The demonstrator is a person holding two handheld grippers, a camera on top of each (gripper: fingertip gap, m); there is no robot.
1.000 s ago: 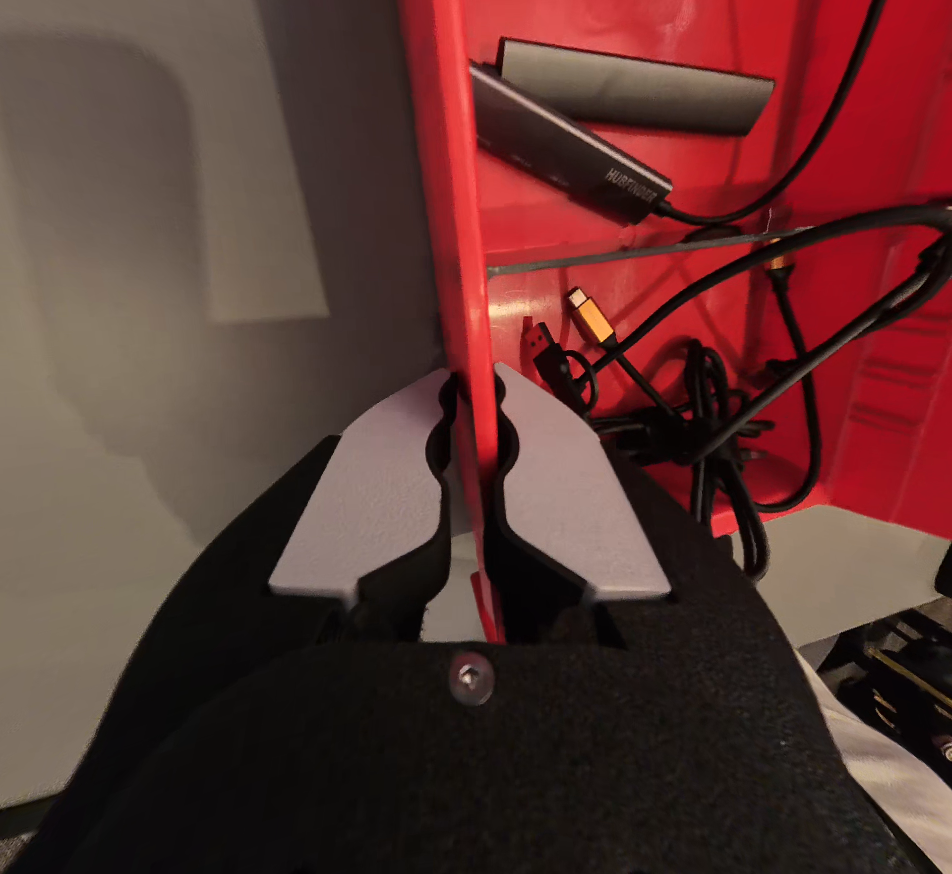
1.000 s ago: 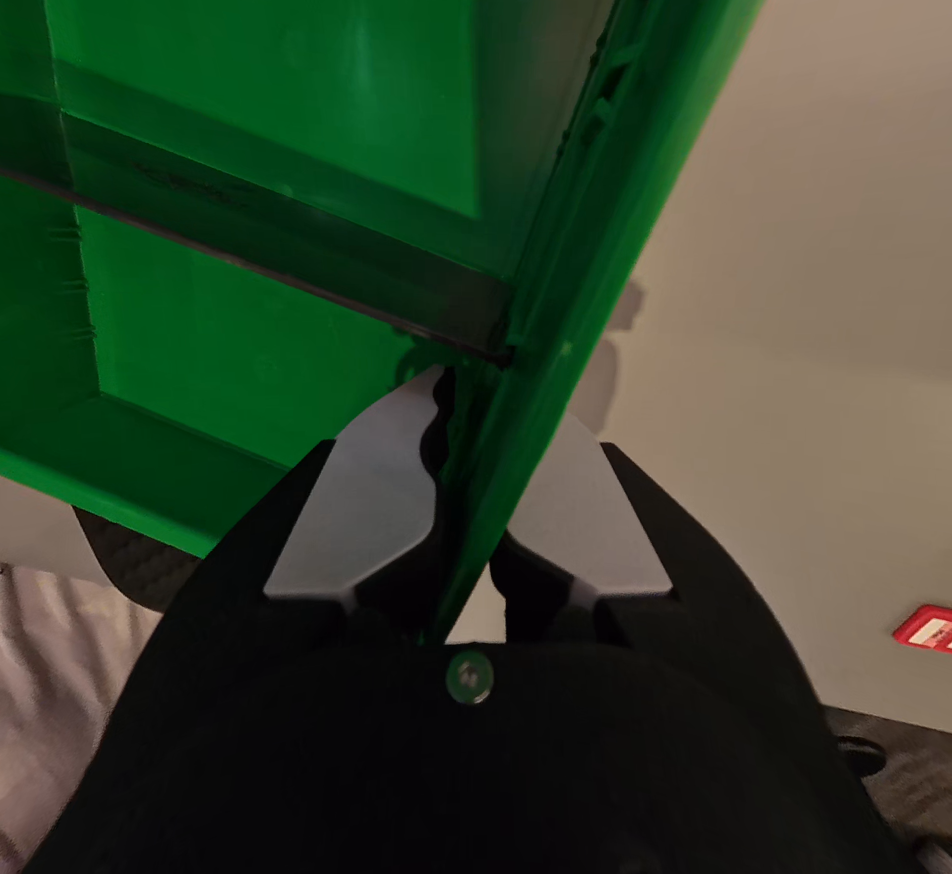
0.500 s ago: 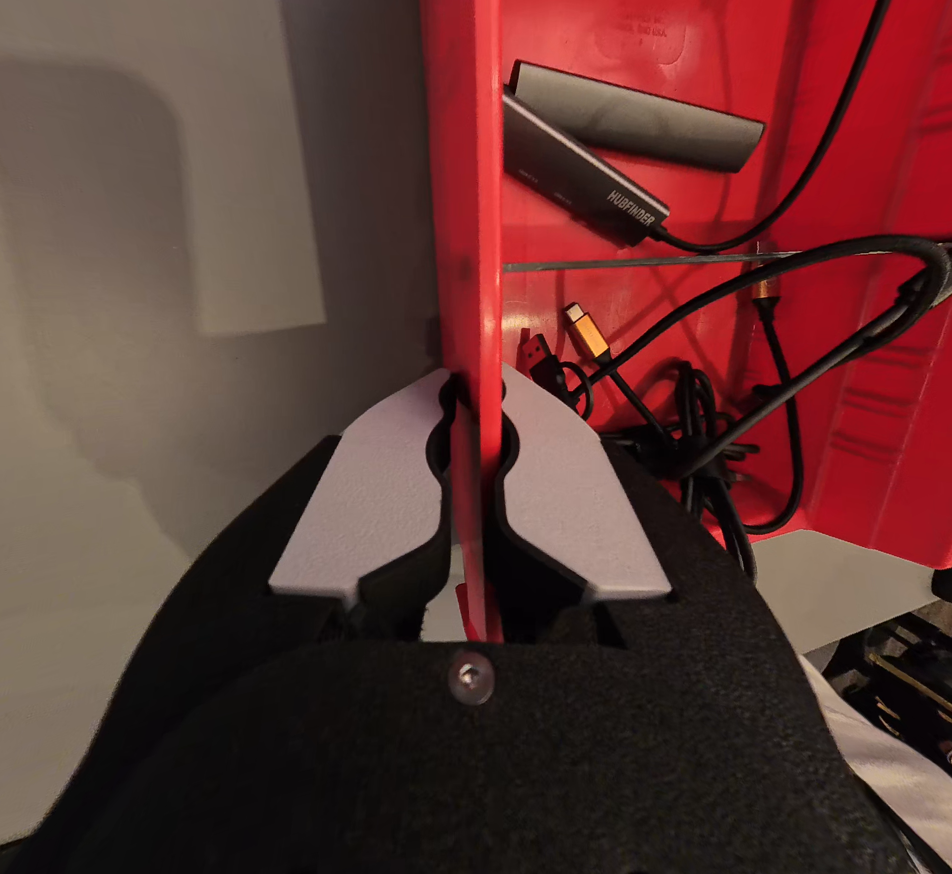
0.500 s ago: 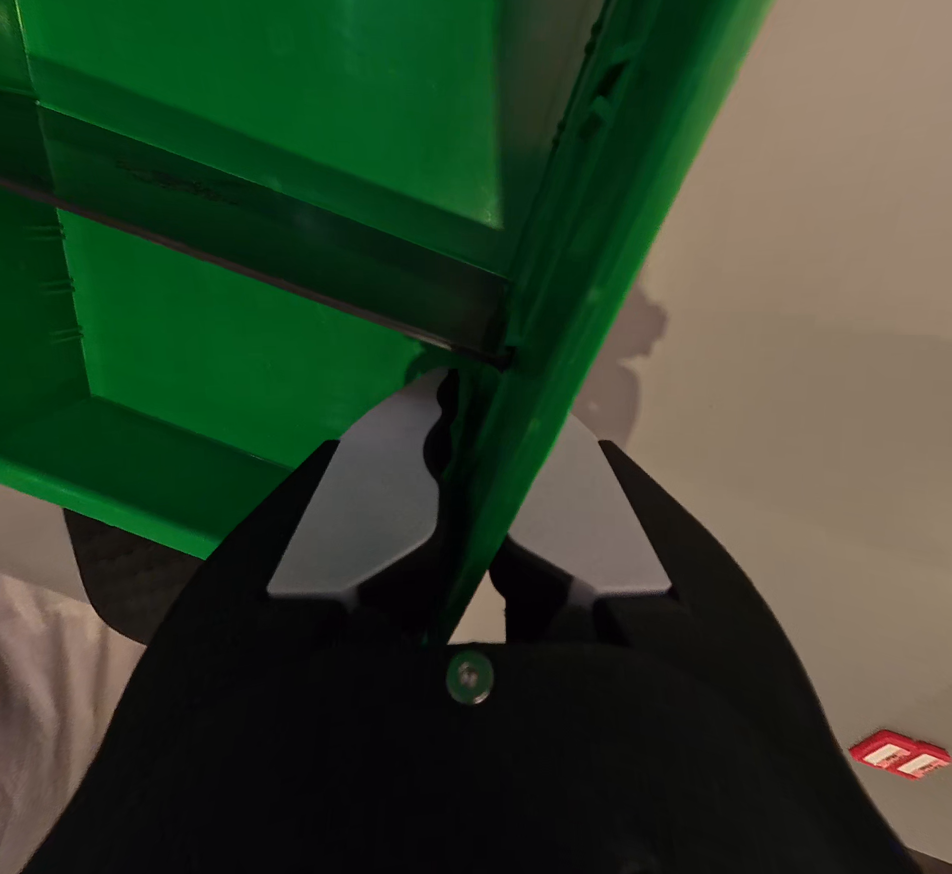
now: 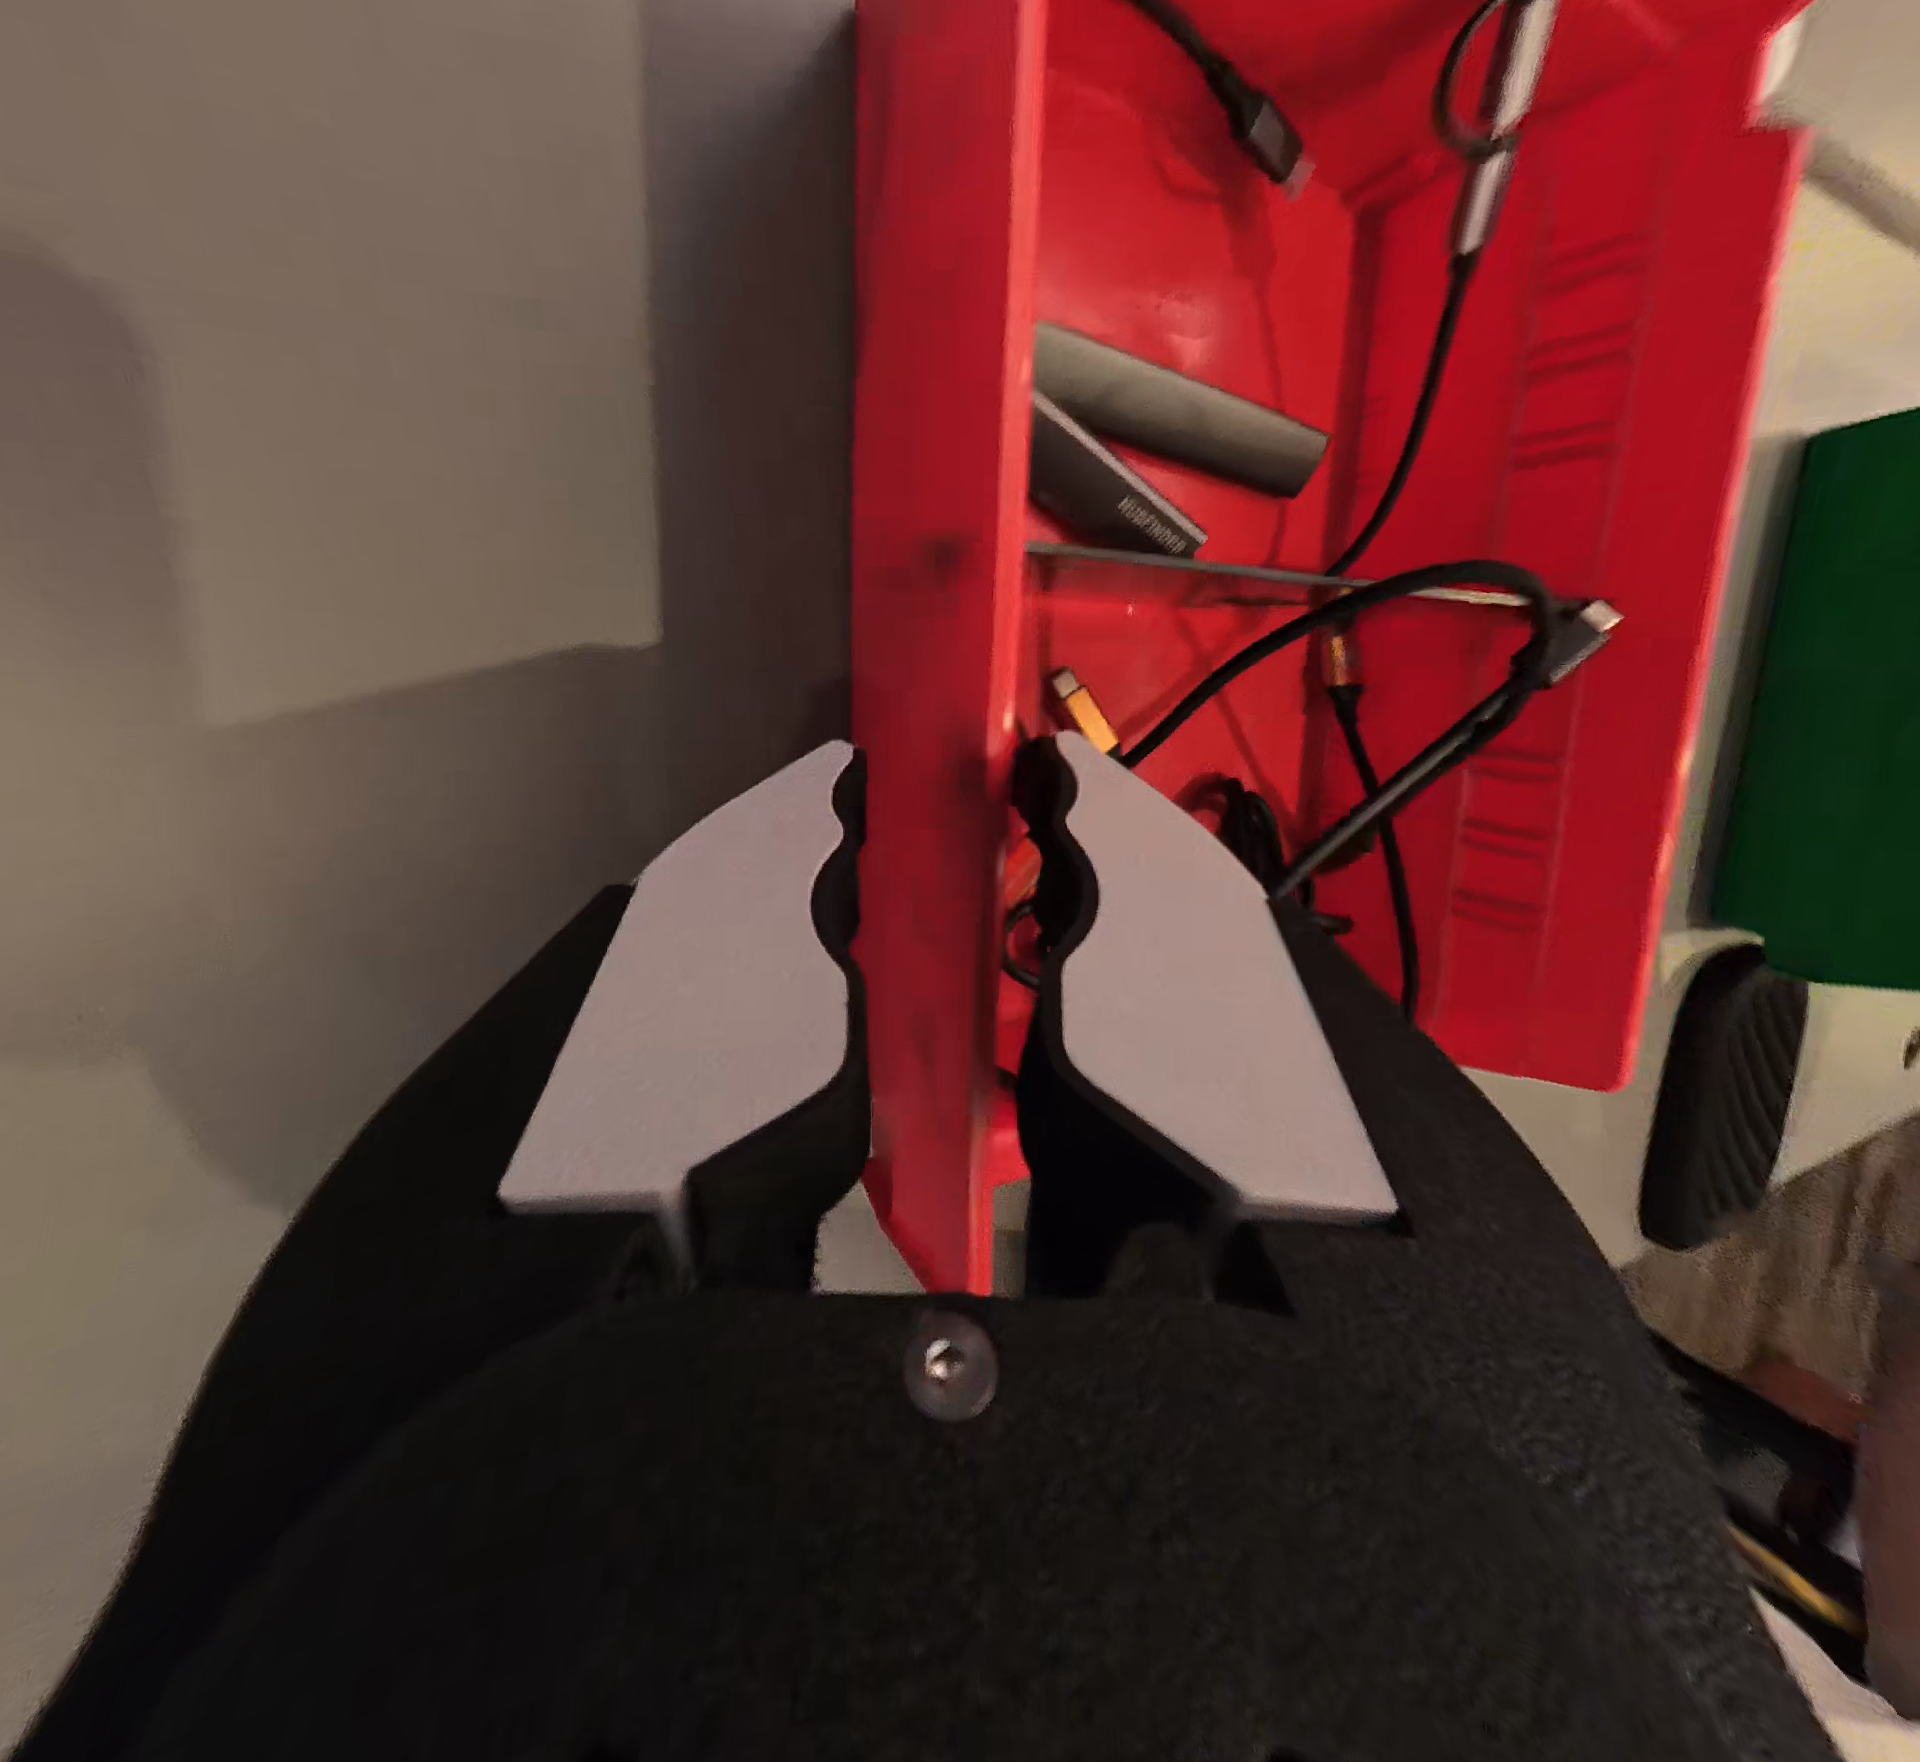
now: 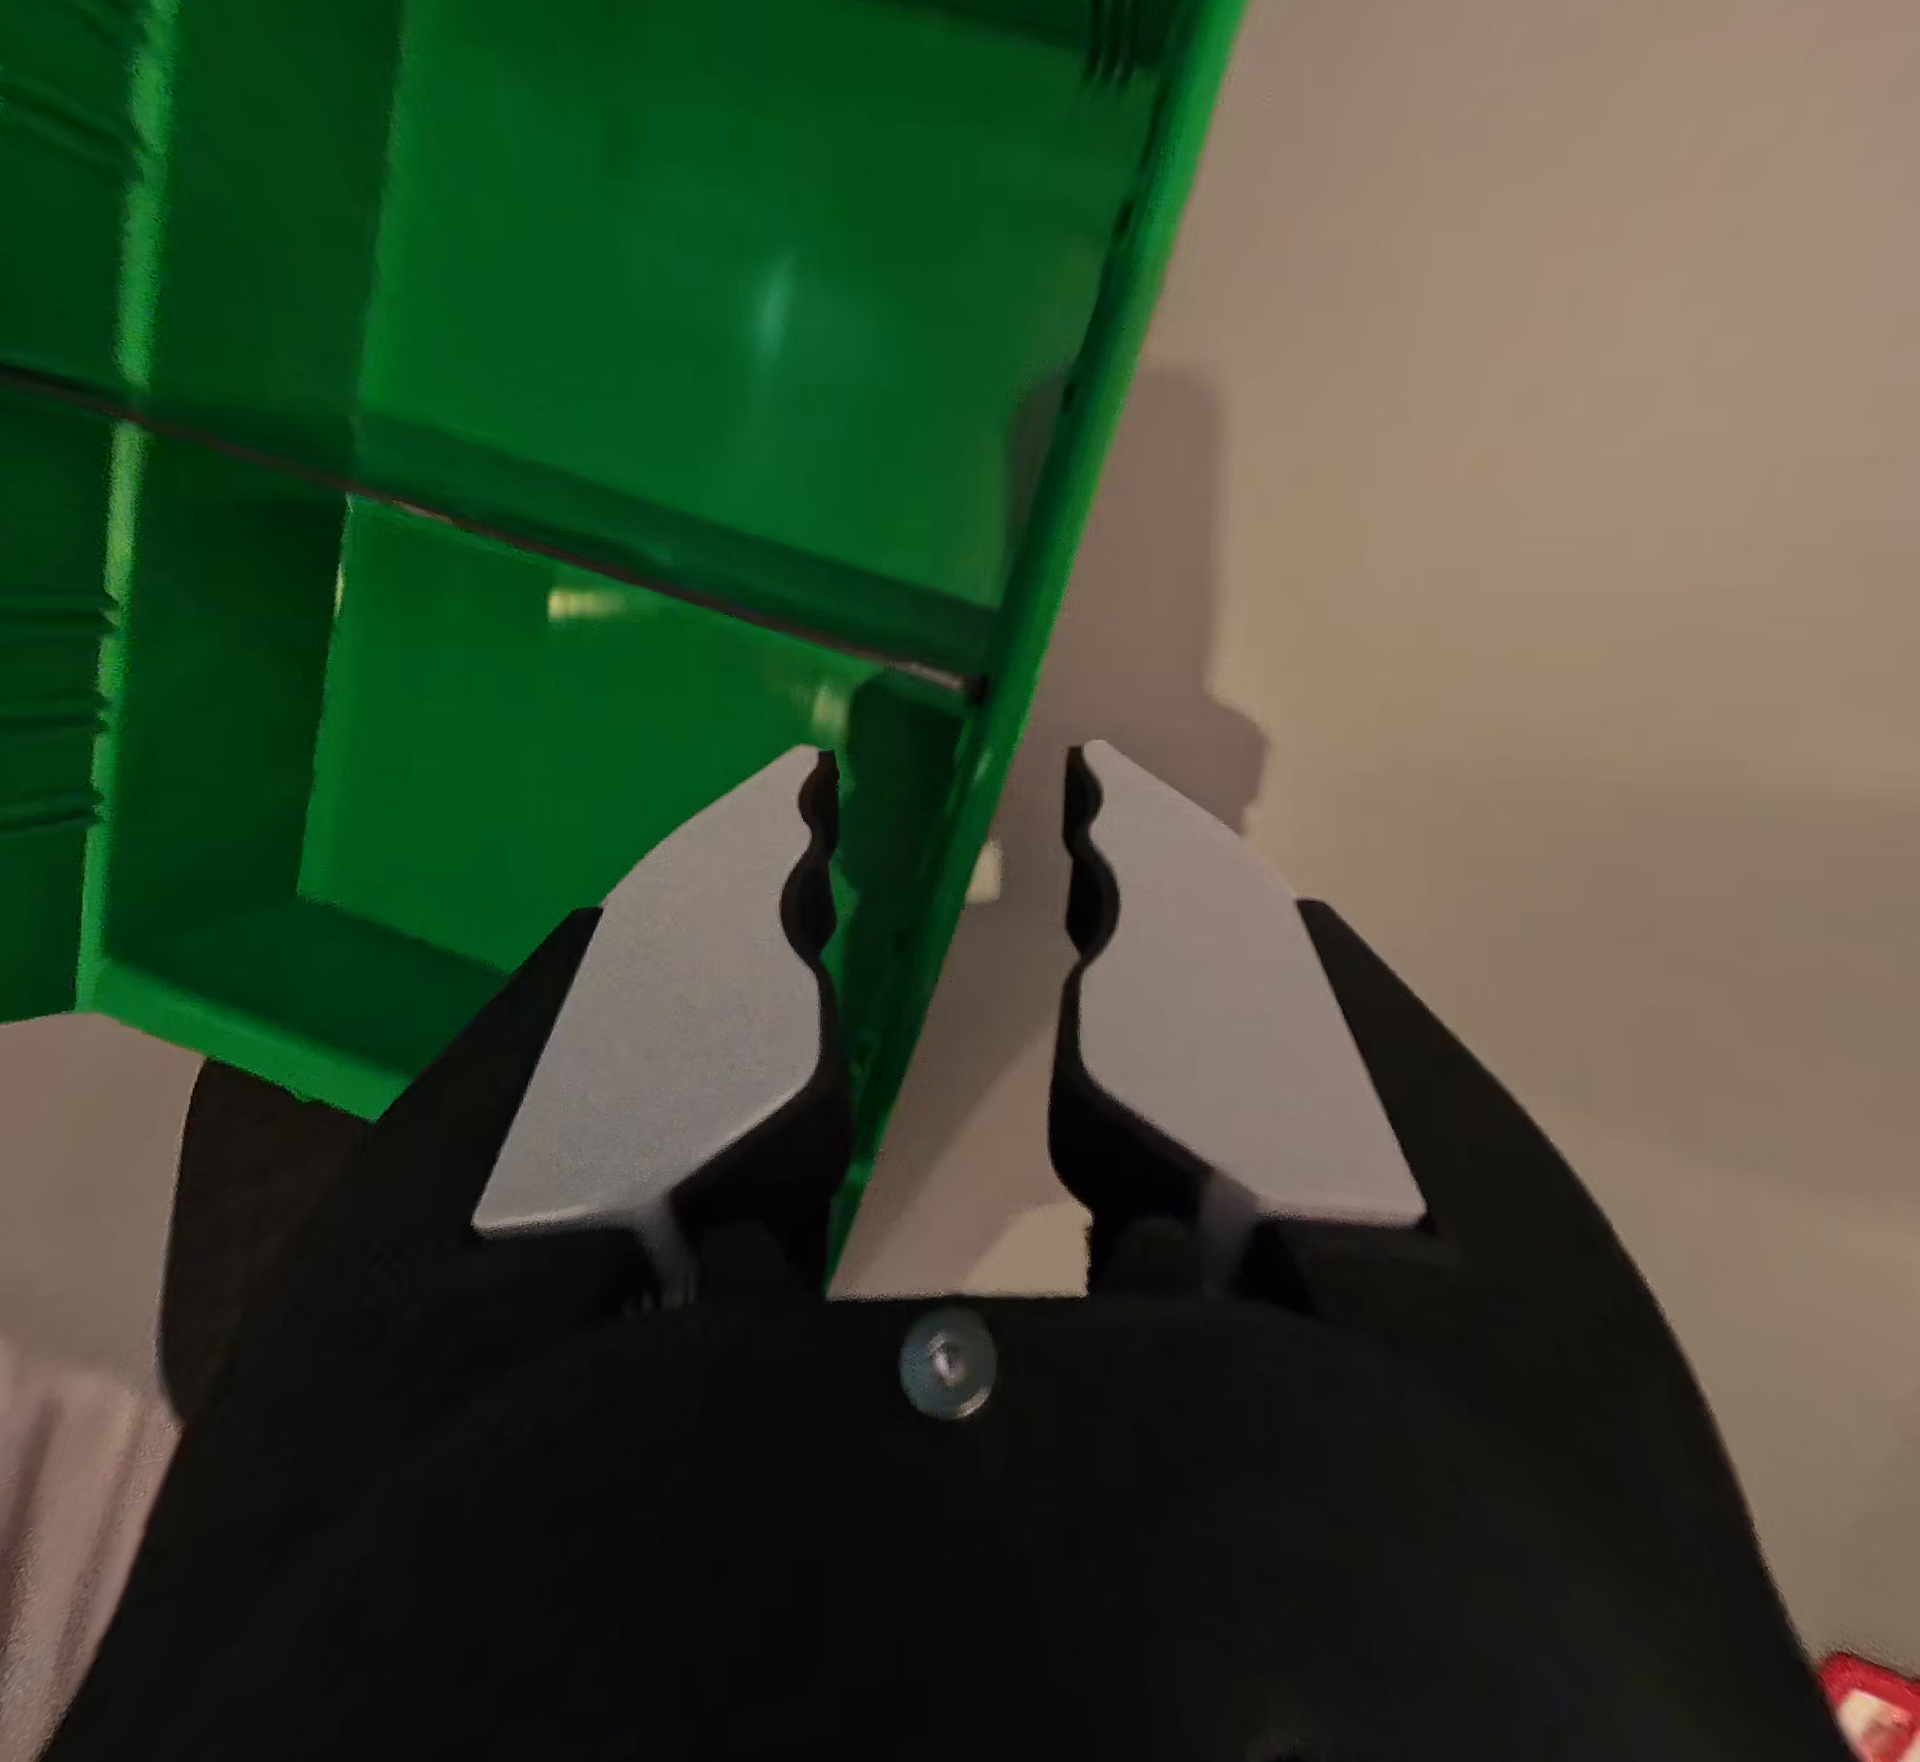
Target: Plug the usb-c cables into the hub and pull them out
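Straddling the side wall of the red bin (image 5: 935,465), the left gripper (image 5: 951,767) has its fingers (image 5: 717,964) parted w/ a slim gap on the inner side, so they look loose around the wall, not pinching it. Inside the bin, far compartment: two dark grey hubs (image 5: 1174,408), one slab lying across, the other angled below it against the near wall. A thin divider (image 5: 1247,569) splits the bin. Near compartment holds a tangle of black usb-c cables (image 5: 1361,777), w/ an orange-tipped plug (image 5: 1081,699) just beside the right finger and a silver plug (image 5: 1584,621) poking over by the far wall. One more black cable end (image 5: 1262,133) and a silver-sleeved cable (image 5: 1496,81) sit up at the far end. Nothing is plugged into either hub that I can make out.

Over on the right wrist view, the right gripper (image 6: 945,756) is spread wide around the wall of the green bin (image 6: 675,258); left finger (image 6: 707,964) close to the wall, right finger well clear, pale counter (image 6: 1558,465) showing between. Green bin looks bare inside, w/ a divider (image 6: 623,559) across it. Pics are a bit blurred.
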